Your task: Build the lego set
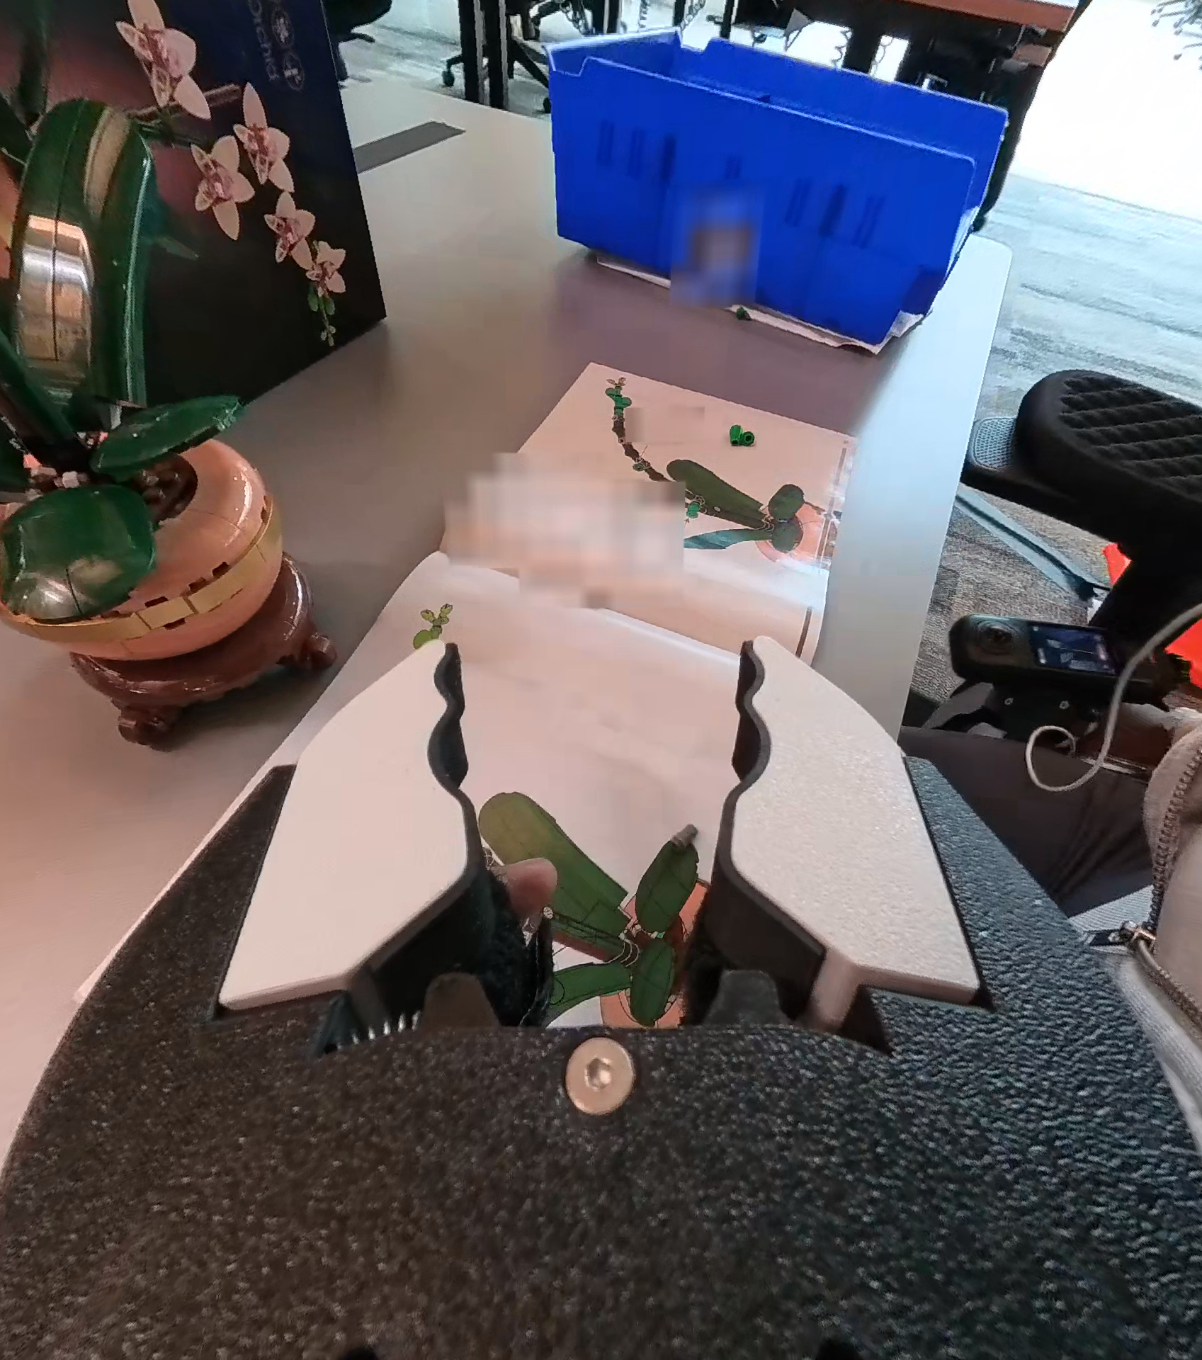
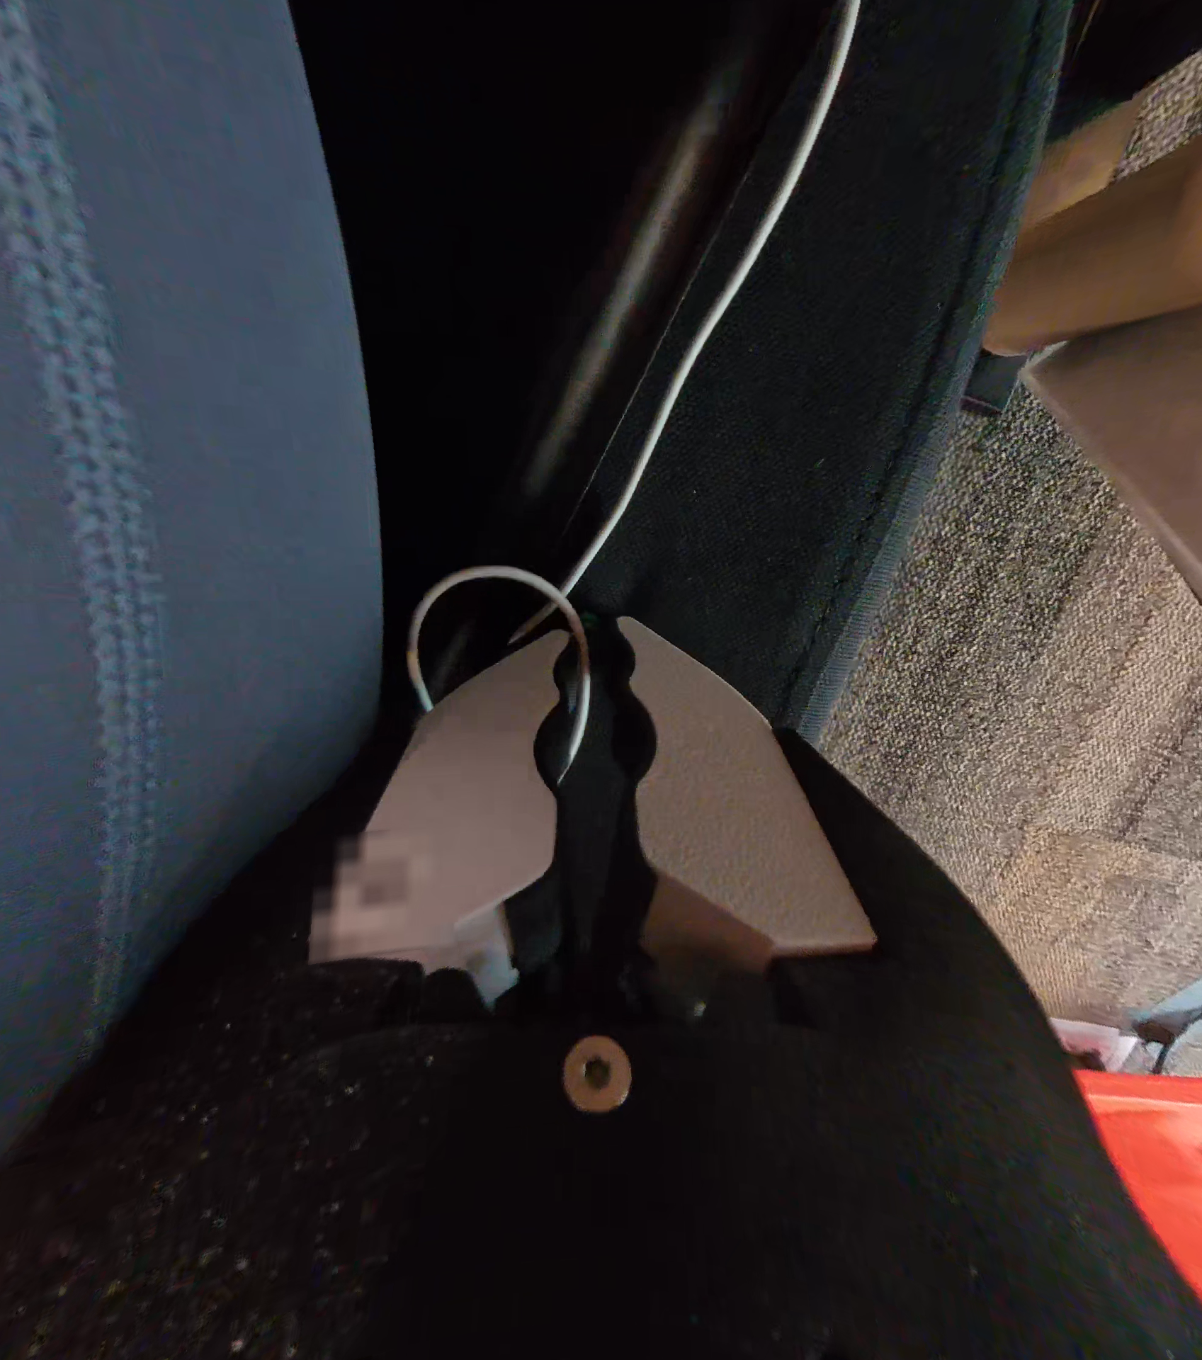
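Table [image 1: 141,846] carries a blue bin [image 1: 767,184], a box [image 1: 274,221] with printed orchids, a brick-built orchid [image 1: 112,515] in its pot with leaves on and no flowers visible, and an open booklet [image 1: 583,699]. A small green piece [image 1: 741,436] lies loose on the far page.

Left hand-held gripper [image 1: 598,662] hovers over the booklet, jaws wide, nothing between them.

Right hand-held gripper [image 2: 594,647] is down by a trouser leg [image 2: 105,515] and dark fabric; jaws nearly closed, a white cord [image 2: 693,331] looping across the fingertips. Whether it is pinched is unclear; a green speck at the tips is too small to identify.
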Demonstrator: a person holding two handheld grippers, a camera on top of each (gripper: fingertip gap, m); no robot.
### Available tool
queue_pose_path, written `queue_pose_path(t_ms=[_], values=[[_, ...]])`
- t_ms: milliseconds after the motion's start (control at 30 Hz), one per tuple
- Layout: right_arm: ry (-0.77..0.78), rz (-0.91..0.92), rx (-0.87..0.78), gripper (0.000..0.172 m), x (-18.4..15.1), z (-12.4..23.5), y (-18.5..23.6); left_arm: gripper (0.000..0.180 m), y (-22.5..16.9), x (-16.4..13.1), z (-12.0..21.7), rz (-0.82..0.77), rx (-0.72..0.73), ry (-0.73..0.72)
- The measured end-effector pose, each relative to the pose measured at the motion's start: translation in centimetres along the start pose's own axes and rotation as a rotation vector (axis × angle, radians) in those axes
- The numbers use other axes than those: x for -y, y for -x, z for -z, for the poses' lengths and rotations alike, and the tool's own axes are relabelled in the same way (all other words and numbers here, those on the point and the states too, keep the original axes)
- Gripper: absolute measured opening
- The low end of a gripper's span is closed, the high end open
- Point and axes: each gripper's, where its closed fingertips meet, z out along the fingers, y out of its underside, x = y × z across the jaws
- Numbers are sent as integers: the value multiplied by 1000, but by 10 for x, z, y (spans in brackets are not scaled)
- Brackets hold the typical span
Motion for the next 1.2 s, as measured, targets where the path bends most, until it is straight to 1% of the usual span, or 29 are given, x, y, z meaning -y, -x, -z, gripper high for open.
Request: queue_pose_path(t_ms=[133,233,300,367,467,600,700,767,867,967,1000,1067,1133,1200], values=[[-44,9,8,4,3,0,0,69,0,2,2,-17,11,-7],[-125,-72,-4,4,8,5,-5,68,1,1,1,-17,13,-4],[-161,-80,-8,3,14,12,-6,68,0,0,1,-17,8,-5],[-193,-60,-36,3,23,24,-7,68,-1,2,2,-22,5,-13],[-241,-50,-105,3,42,52,-4,68,-2,6,3,-21,-3,-35],[-268,68,-143,3,68,94,12,67,-7,6,4,-33,-20,-46],[-359,194,-136,3,103,136,28,67,-9,5,5,-51,-24,-46],[-471,275,-94,3,133,171,38,66,-9,4,6,-60,-23,-57],[-635,354,-43,2,184,224,46,66,-6,5,9,-75,-3,-64],[-782,422,-4,3,238,261,56,65,-4,9,13,-62,-1,-92],[-822,455,16,2,254,268,62,65,-4,10,15,-63,-1,-100],[-796,525,53,2,278,261,75,64,-2,12,17,-67,10,-112],[-736,577,73,2,296,242,84,64,0,13,18,-66,16,-116],[-678,605,114,3,304,221,92,64,1,12,19,-66,22,-115]])
